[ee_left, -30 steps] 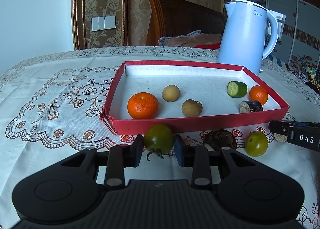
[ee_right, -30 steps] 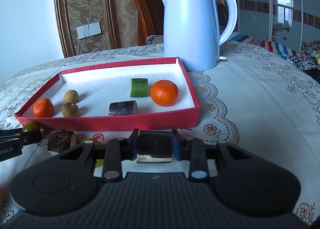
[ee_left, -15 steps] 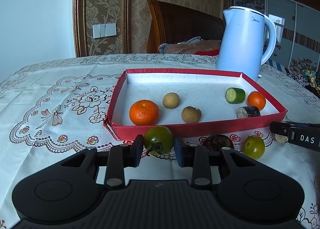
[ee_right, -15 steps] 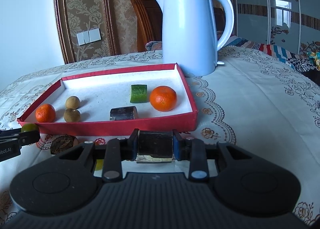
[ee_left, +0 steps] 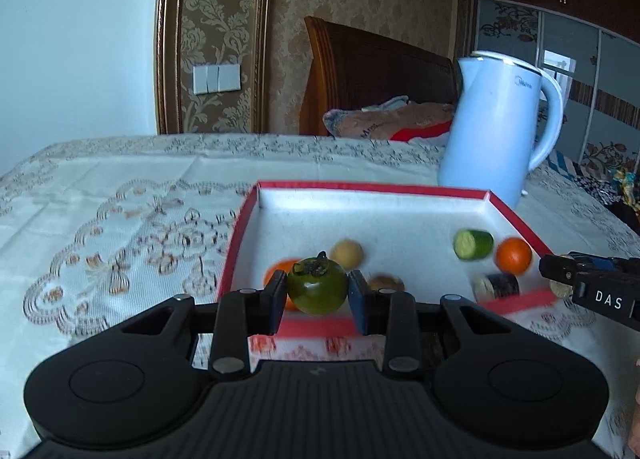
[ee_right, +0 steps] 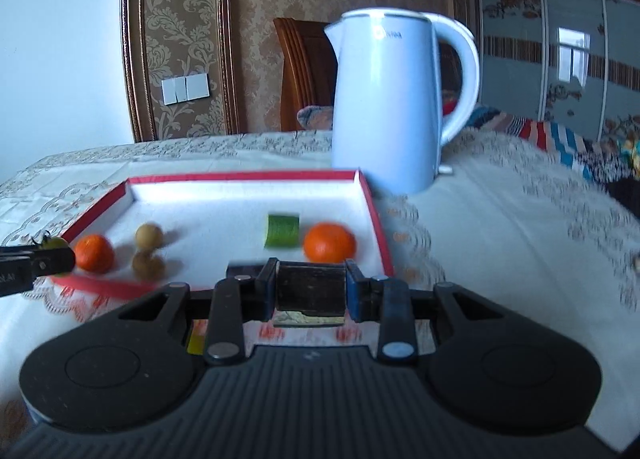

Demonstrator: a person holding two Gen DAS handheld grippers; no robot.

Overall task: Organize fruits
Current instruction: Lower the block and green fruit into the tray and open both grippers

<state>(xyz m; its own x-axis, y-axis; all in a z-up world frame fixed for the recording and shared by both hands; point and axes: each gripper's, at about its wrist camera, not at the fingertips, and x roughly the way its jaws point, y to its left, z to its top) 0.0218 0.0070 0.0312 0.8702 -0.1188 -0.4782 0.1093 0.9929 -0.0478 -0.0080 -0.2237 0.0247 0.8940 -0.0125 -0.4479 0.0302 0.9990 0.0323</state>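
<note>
Left gripper (ee_left: 318, 296) pinches a round dark-green tomato with a dried stalk (ee_left: 317, 285), carried clear of the cloth just before the near wall of the shallow red cardboard tray with a white floor (ee_left: 400, 187). Beside it, the right gripper (ee_right: 311, 291) clamps a dark, squat cylinder-shaped piece with a pale cut face (ee_right: 310, 293), also short of that wall.

The tomato is smooth and round, so I judge it could squirt out of the pads if it bumps the red wall on the way over; the low wall is what stands in the way of both loads.

Inside the tray, from the left: an orange mandarin (ee_right: 94, 253), two small tan round fruits (ee_right: 149, 235), a second dark cylinder piece (ee_left: 496, 285), a green cucumber chunk (ee_right: 282, 230) and another mandarin (ee_right: 329, 242). The free floor lies toward the back. A pale blue electric kettle (ee_right: 386, 107) stands behind the tray's right corner on the lace-patterned cream tablecloth (ee_left: 120, 211).
</note>
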